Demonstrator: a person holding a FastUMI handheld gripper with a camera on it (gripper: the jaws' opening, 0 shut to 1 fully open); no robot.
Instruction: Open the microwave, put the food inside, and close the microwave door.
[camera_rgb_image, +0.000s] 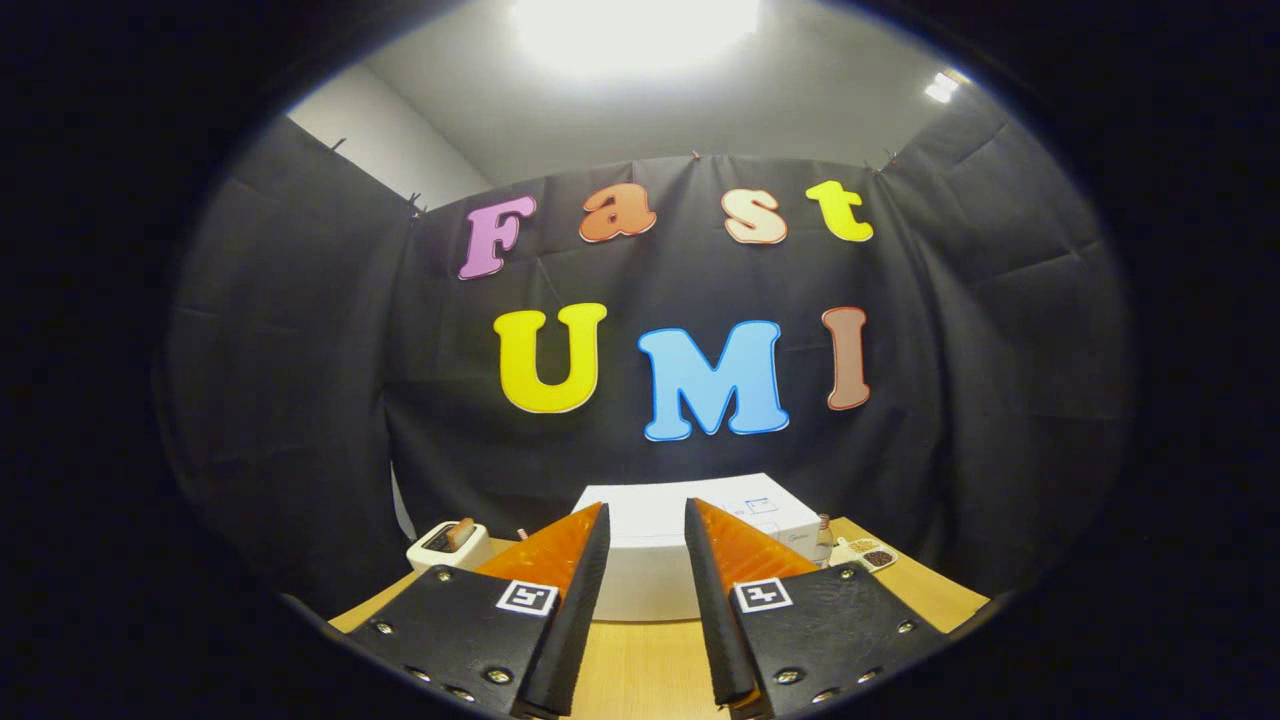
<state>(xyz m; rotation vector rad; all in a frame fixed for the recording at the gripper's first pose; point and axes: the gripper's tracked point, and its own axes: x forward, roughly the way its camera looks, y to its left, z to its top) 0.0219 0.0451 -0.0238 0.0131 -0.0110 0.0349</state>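
Note:
A white microwave (765, 512) stands on the wooden table (640, 670), just beyond my fingers, seen from slightly above. Its front face shows between the fingers, and the door looks shut. My gripper (646, 510) is held above the table's near part, open, with a gap between the fingers and nothing in it. To the right of the microwave a small white dish of food (868, 553) lies on the table. The fingers hide the microwave's lower corners.
Left of the microwave sits a white toaster (447, 545) with a slice sticking up out of it. A small bottle (823, 530) stands between the microwave and the dish. Black cloth walls close in the table behind and at both sides.

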